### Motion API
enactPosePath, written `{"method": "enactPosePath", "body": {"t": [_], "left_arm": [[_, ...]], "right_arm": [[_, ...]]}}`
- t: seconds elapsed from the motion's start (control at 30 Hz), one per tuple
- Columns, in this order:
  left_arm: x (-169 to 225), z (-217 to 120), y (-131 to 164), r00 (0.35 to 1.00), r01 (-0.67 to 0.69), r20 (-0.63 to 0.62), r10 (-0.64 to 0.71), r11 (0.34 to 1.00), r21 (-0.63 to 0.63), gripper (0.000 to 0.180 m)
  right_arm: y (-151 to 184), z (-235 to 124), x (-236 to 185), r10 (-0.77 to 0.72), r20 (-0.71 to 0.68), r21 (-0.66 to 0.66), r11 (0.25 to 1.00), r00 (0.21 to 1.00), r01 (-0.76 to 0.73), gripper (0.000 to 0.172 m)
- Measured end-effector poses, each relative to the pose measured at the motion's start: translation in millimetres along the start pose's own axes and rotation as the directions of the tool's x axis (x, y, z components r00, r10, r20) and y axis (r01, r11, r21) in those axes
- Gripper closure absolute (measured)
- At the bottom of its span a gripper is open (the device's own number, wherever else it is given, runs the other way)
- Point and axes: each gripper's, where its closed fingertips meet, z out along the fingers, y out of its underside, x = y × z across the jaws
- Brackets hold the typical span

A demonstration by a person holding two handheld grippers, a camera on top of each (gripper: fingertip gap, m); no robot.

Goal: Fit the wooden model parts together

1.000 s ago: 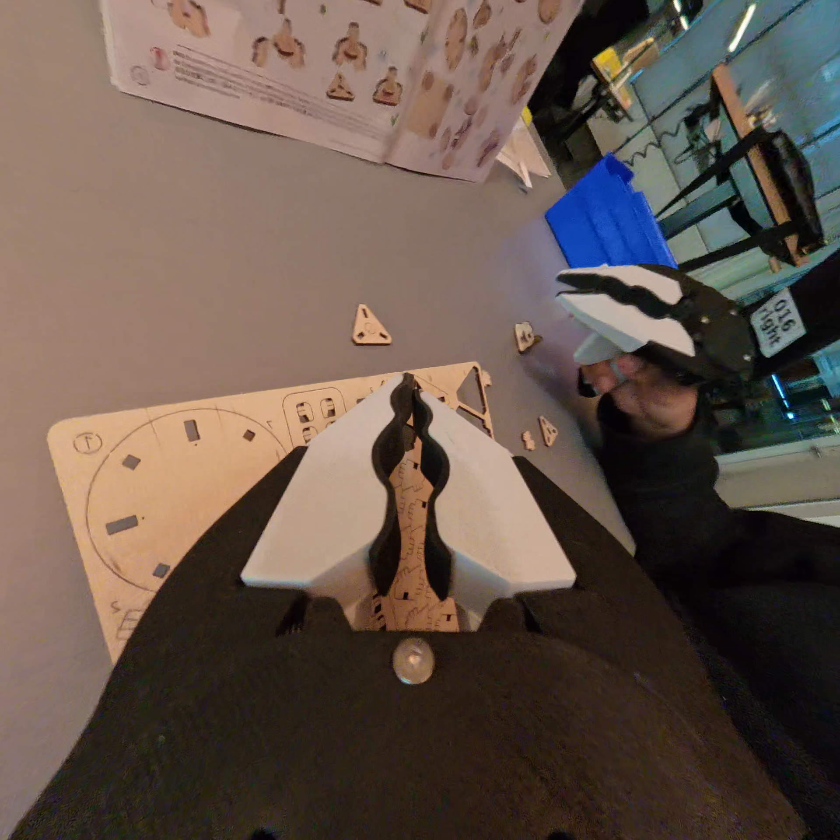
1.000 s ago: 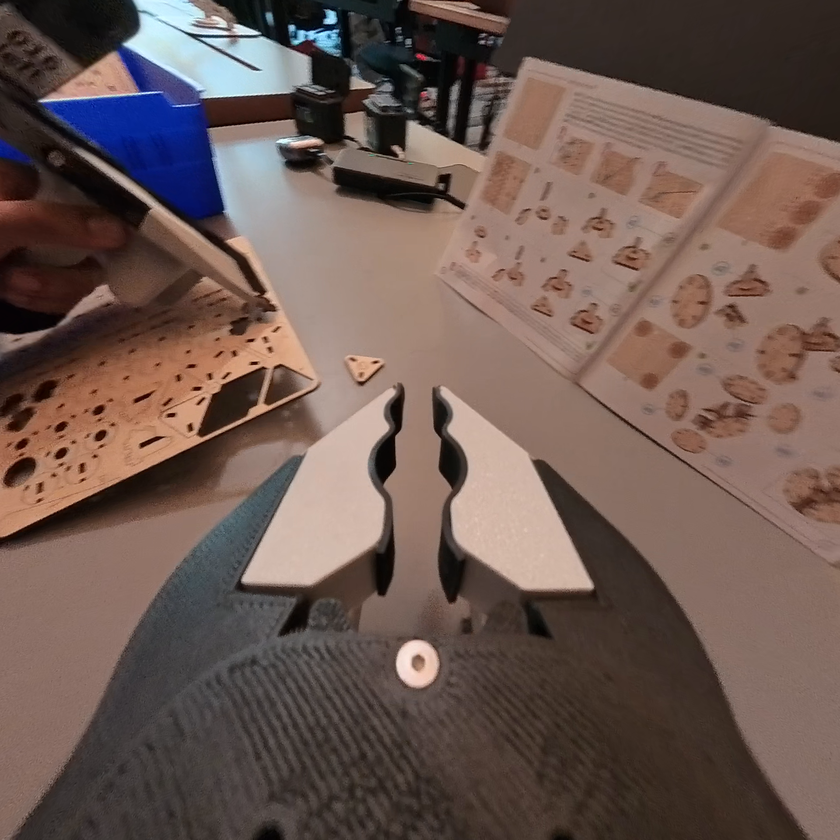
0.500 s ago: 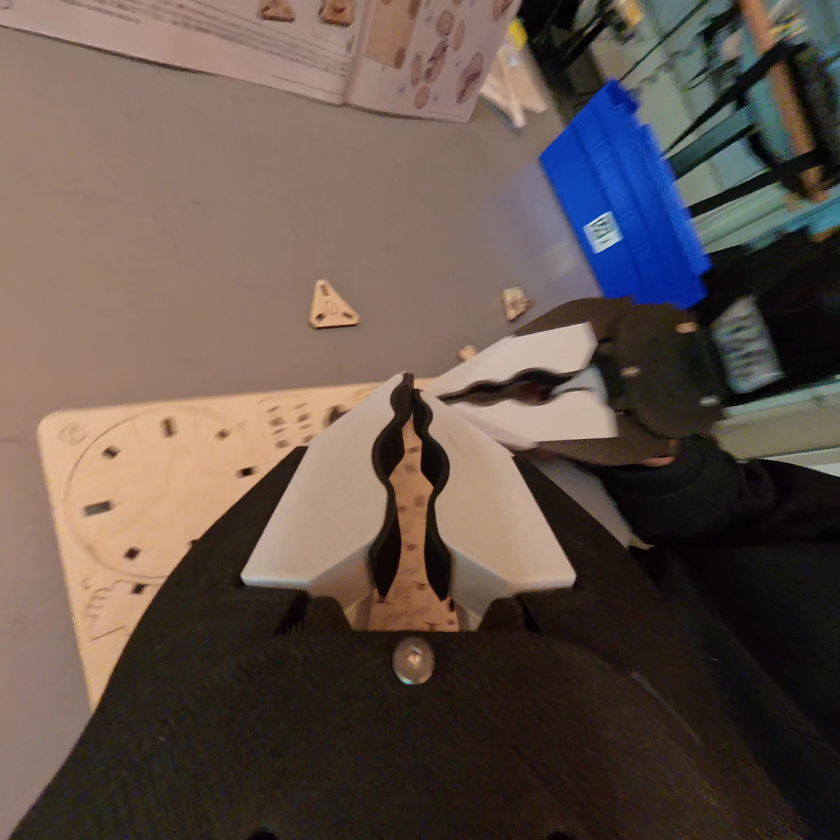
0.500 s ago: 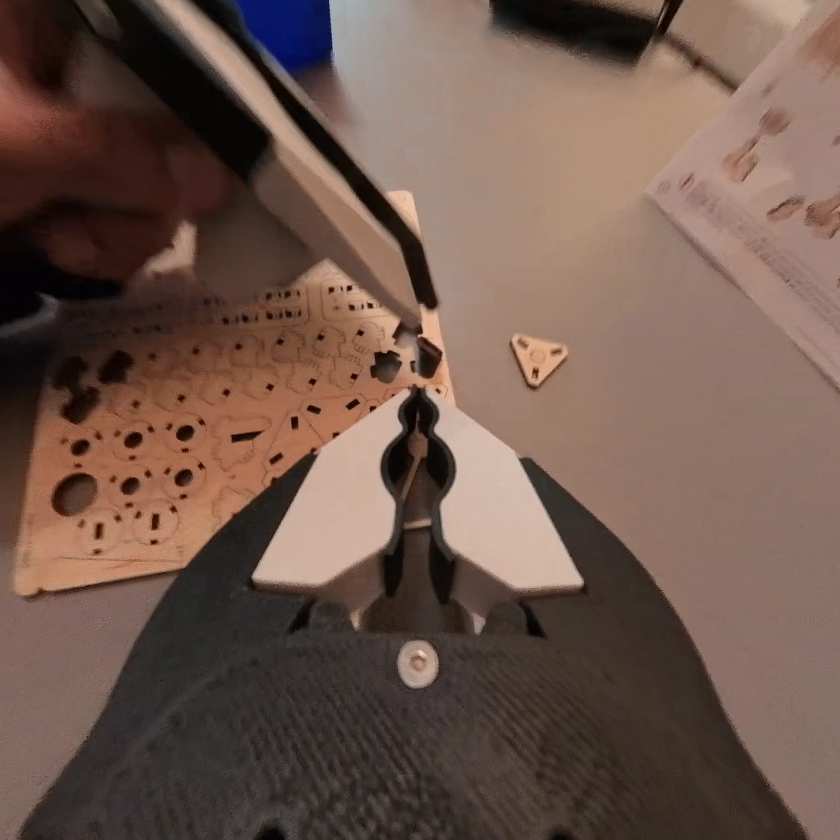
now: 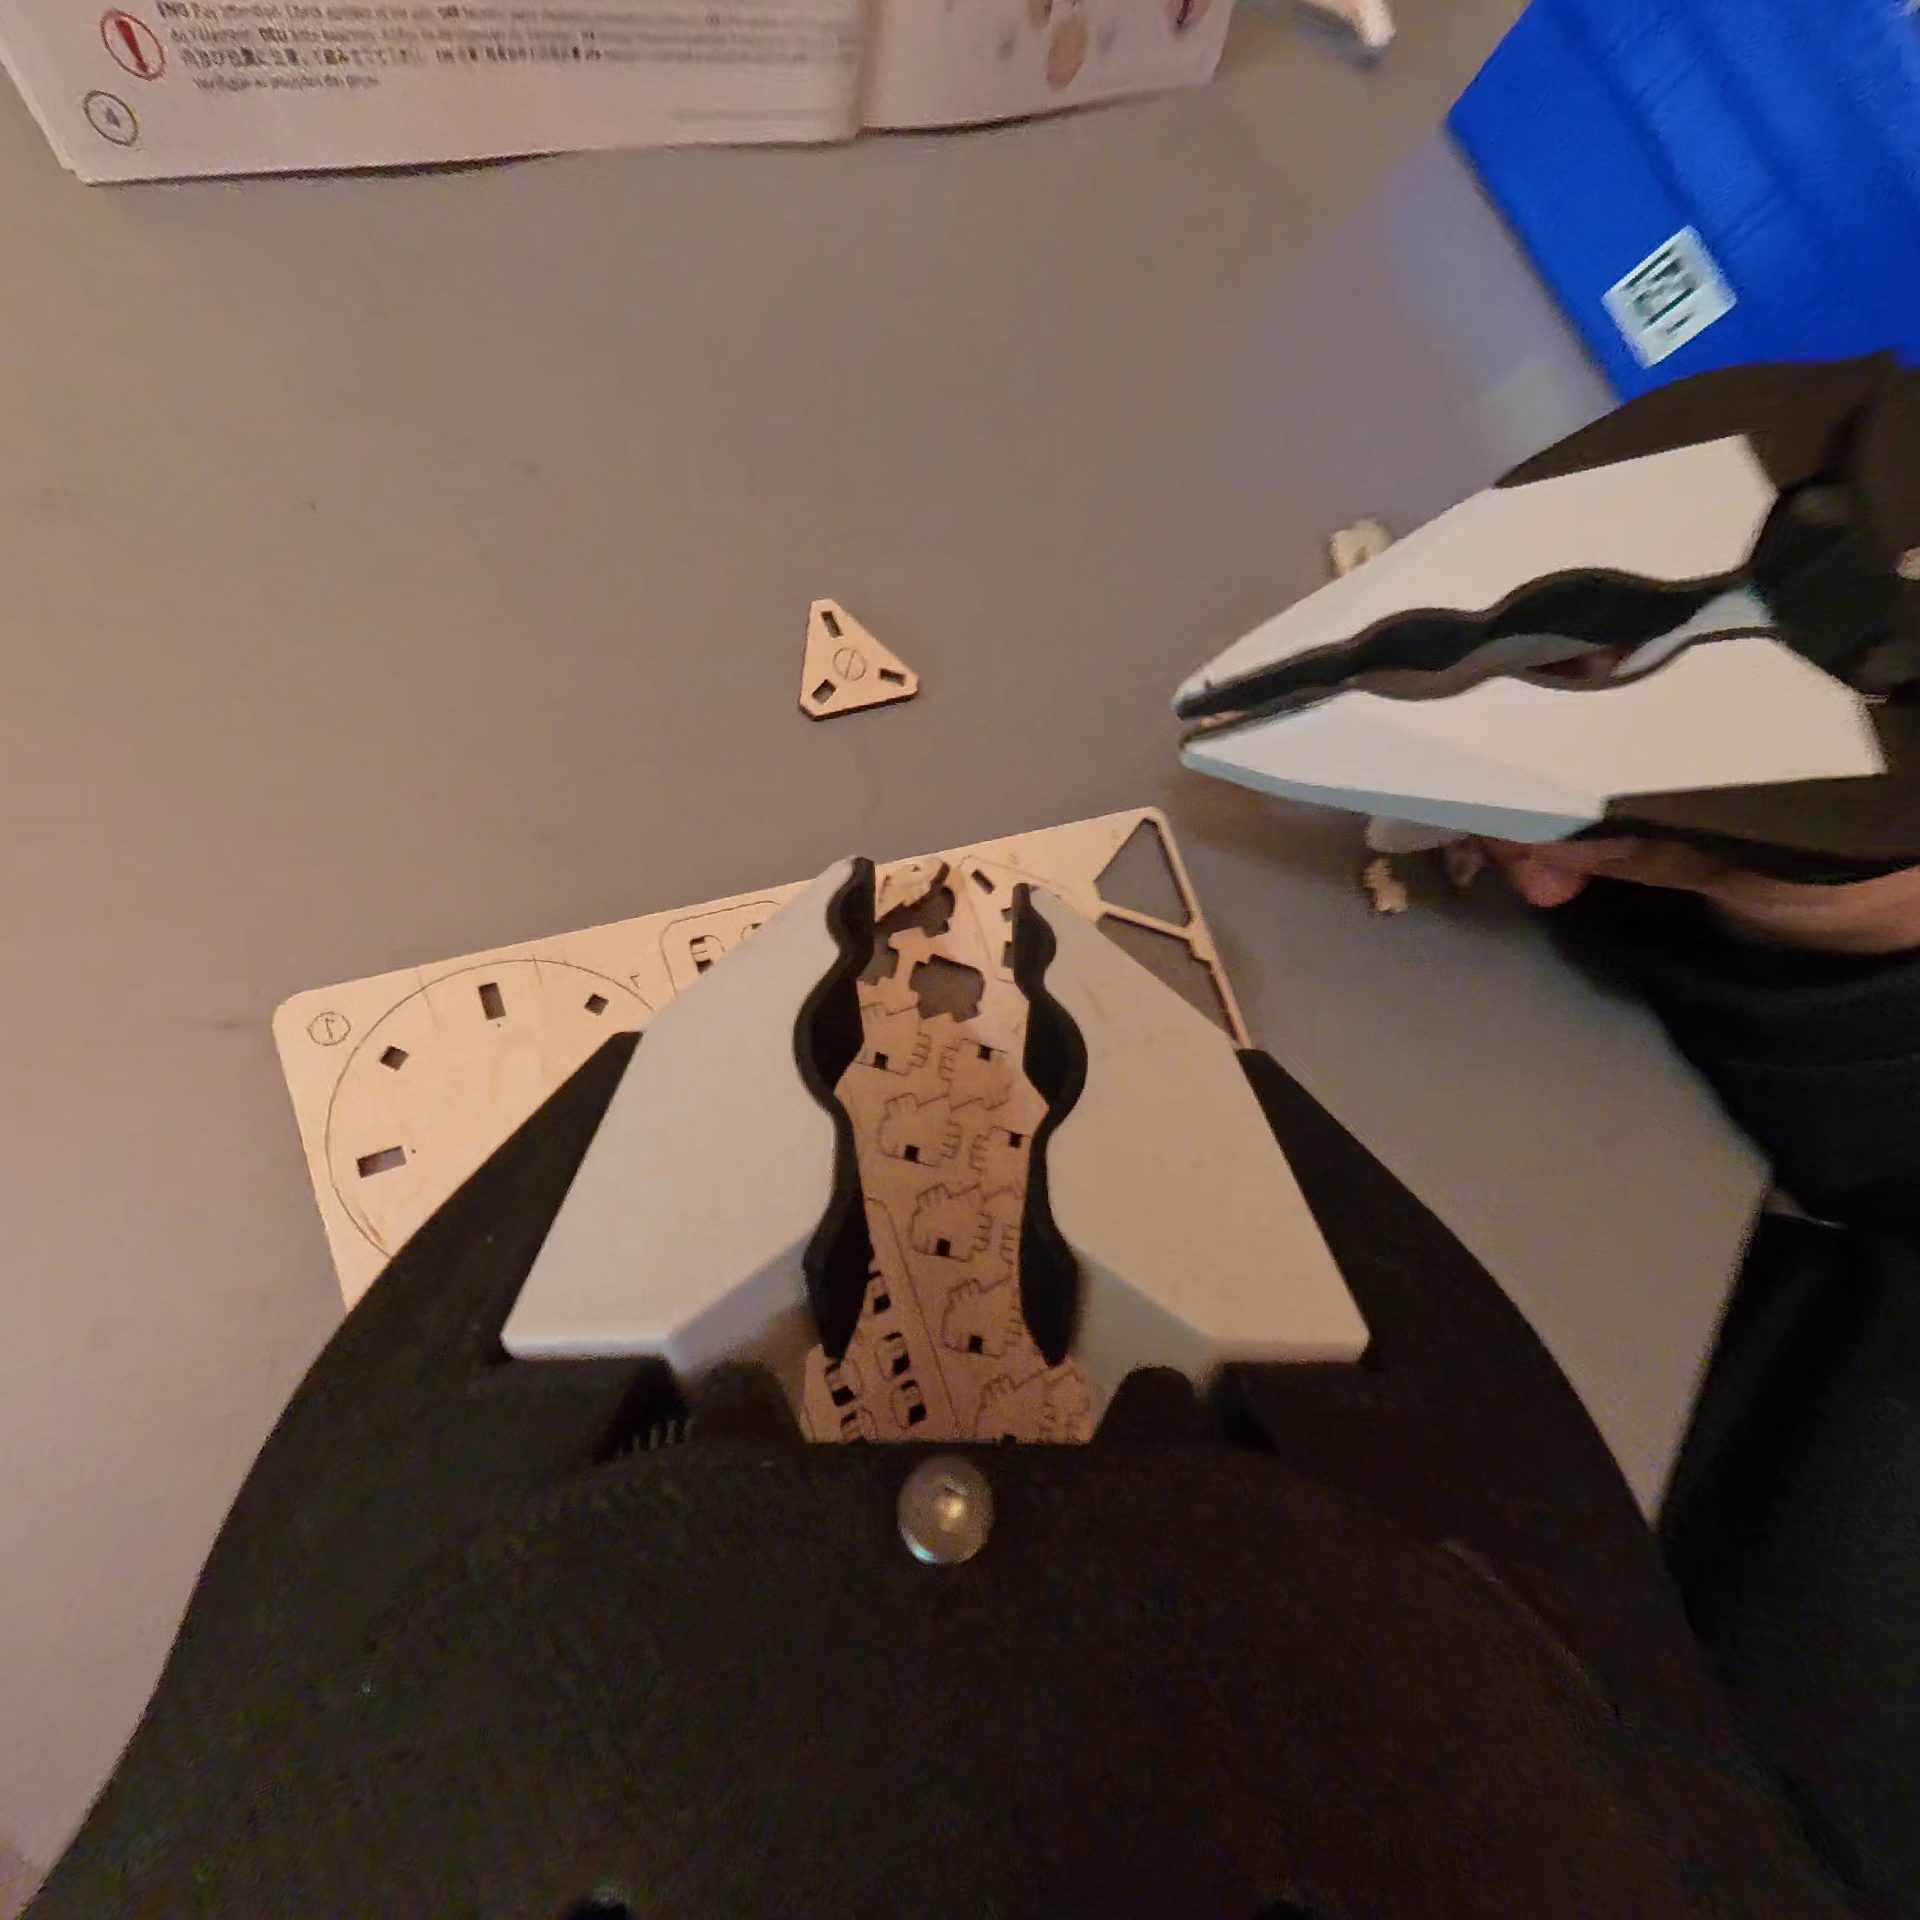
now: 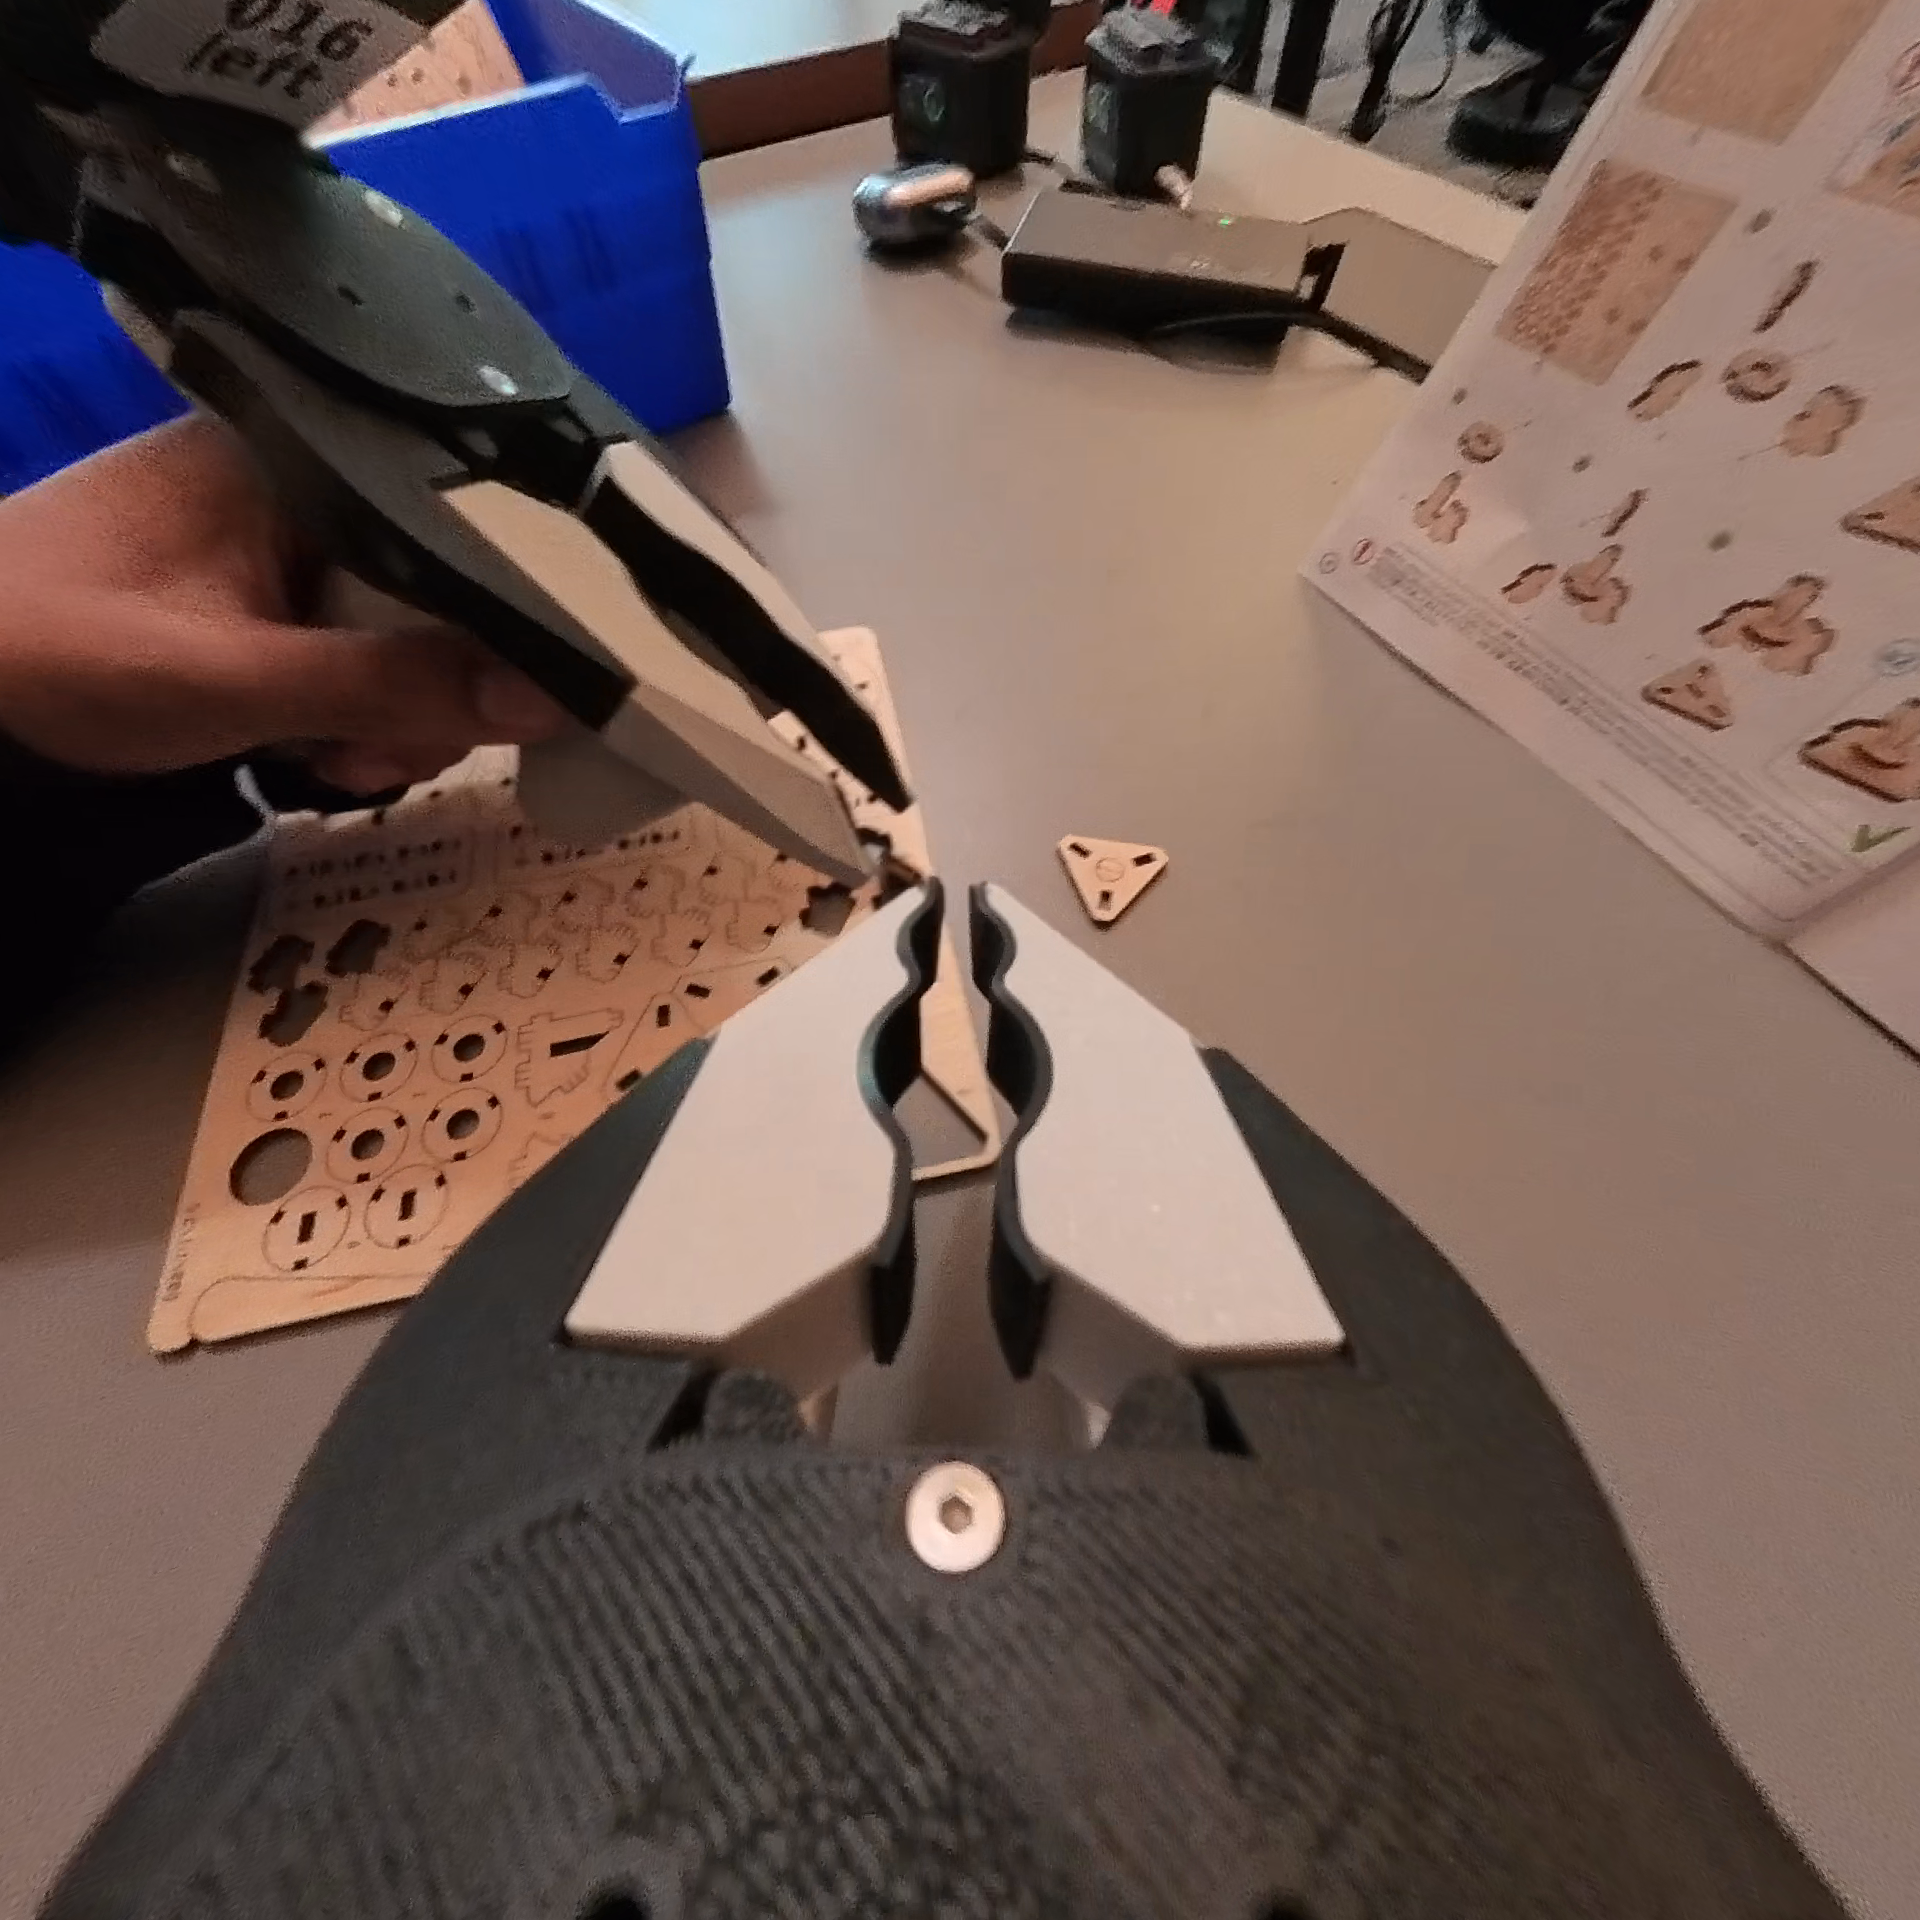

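left gripper hangs over the near corner of the wooden puzzle sheet, jaws parted, nothing between the pads; a half-popped piece sits tilted in its cutout just under the tips. right gripper shows a narrow slot between its tips in its own view; seen from the left wrist its tips look almost together and hold nothing visible. it hovers beside the sheet's corner, close to the left gripper's tips. loose triangular wooden piece lies on the grey table, apart from both. open instruction booklet lies beyond it. blue bin, black power brick with cable and two black chargers stand at the far edge. small wood scraps lie under the right gripper.
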Motion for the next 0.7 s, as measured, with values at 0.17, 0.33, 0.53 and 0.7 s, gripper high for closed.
{"method": "enactPosePath", "body": {"t": [0.17, 0.33, 0.53, 0.7], "left_arm": [[-13, 13, 9, 0.988, -0.061, 0.139, 0.070, 0.996, -0.069, 0.166], [-7, 12, 7, 0.997, -0.016, 0.075, 0.020, 0.999, -0.046, 0.180], [1, -5, -12, 0.983, 0.155, -0.117, -0.144, 0.984, 0.091, 0.180], [-7, -16, -17, 0.982, 0.163, -0.120, -0.146, 0.977, 0.140, 0.180]], "right_arm": [[30, 19, -11, -0.080, -0.001, -0.195, 0.978, 0.997, 0.079, 0.170], [41, 32, -18, -0.066, 0.028, -0.261, 0.963, 0.997, 0.071, 0.172], [41, 32, -18, -0.092, 0.017, -0.277, 0.956, 0.996, 0.093, 0.172], [41, 32, -18, -0.113, 0.011, -0.274, 0.955, 0.994, 0.111, 0.172]]}}
